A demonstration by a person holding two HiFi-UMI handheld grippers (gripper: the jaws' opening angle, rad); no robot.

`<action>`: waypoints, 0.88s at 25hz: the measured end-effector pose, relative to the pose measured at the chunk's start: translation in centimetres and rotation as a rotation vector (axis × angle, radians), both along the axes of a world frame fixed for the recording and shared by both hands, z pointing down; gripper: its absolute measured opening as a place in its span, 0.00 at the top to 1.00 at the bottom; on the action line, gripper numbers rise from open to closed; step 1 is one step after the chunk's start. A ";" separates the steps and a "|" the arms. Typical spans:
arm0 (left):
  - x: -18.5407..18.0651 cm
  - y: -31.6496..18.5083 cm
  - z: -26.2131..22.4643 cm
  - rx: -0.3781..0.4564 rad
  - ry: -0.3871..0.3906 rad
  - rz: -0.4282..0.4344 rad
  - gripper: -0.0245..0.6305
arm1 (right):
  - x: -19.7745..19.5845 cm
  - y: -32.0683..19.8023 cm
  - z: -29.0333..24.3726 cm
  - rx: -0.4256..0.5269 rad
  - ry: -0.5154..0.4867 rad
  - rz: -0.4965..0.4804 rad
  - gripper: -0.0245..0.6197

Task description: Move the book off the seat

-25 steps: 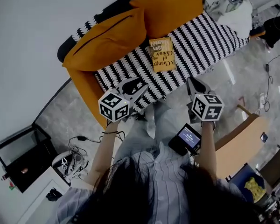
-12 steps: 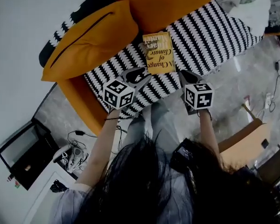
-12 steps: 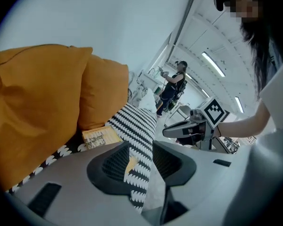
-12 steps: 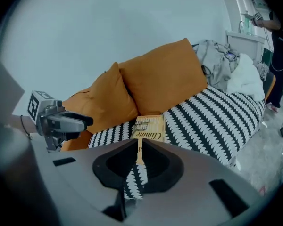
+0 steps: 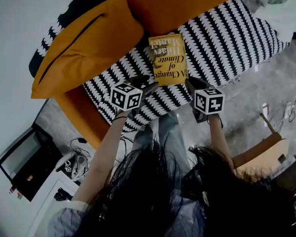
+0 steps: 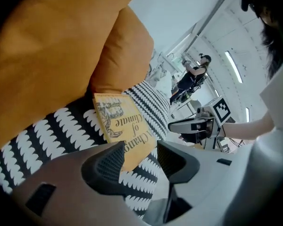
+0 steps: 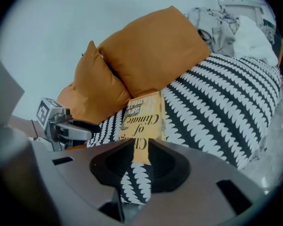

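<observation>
left gripper (image 6: 139, 159) had its two jaws wide apart, and they had just been opening more. nothing was pinched between them. only the near corner of the book (image 6: 120, 121) showed past the gap, and the pads did not touch it.

right gripper (image 7: 140, 157) had its jaws just a little apart, with a thin gap. they had just been opening too, and nothing was caught in them. through that gap you could see the striped seat (image 5: 222, 48) and, a bit farther on, the near end of the book.

from the head view both grippers were by the front edge of the seat. the left one was close to the book's near left corner. the right one was near the book's right side, a bit apart from it. each one had a black and white marker cube (image 5: 126, 95) on top.

the book was yellow and lay flat on the black and white striped seat, not far from the front edge. its far end sat right by the foot of two big orange cushions (image 5: 89, 43) that leaned at the back of the seat.

farther along the seat was a heap of white and grey cloth (image 7: 240, 27). below the seat was a grey floor (image 5: 241, 117). far off in the left gripper view a person (image 6: 193, 74) stood in a bright room.
</observation>
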State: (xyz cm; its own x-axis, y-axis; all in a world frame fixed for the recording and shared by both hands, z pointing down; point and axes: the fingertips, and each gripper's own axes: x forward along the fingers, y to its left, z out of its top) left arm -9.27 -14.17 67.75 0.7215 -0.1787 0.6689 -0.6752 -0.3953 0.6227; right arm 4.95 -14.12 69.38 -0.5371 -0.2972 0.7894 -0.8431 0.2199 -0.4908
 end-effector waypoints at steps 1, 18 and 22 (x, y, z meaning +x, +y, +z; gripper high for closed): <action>0.0 0.1 0.8 -0.020 0.000 -0.014 0.64 | -0.2 0.2 0.7 -0.015 -0.018 -0.006 0.80; 0.2 -4.2 7.1 -0.179 0.047 -0.170 0.49 | -1.3 -2.8 7.2 -0.153 -0.064 0.040 0.59; 1.0 -3.9 8.2 -0.195 0.044 -0.153 0.49 | -1.2 -2.1 8.3 -0.180 -0.079 0.052 0.58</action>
State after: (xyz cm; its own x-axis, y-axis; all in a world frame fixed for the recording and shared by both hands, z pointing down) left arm -8.30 -18.09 75.90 0.7248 -0.1590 0.6704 -0.6889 -0.1601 0.7069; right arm 3.74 -16.26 77.64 -0.5867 -0.1841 0.7886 -0.8086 0.0796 -0.5830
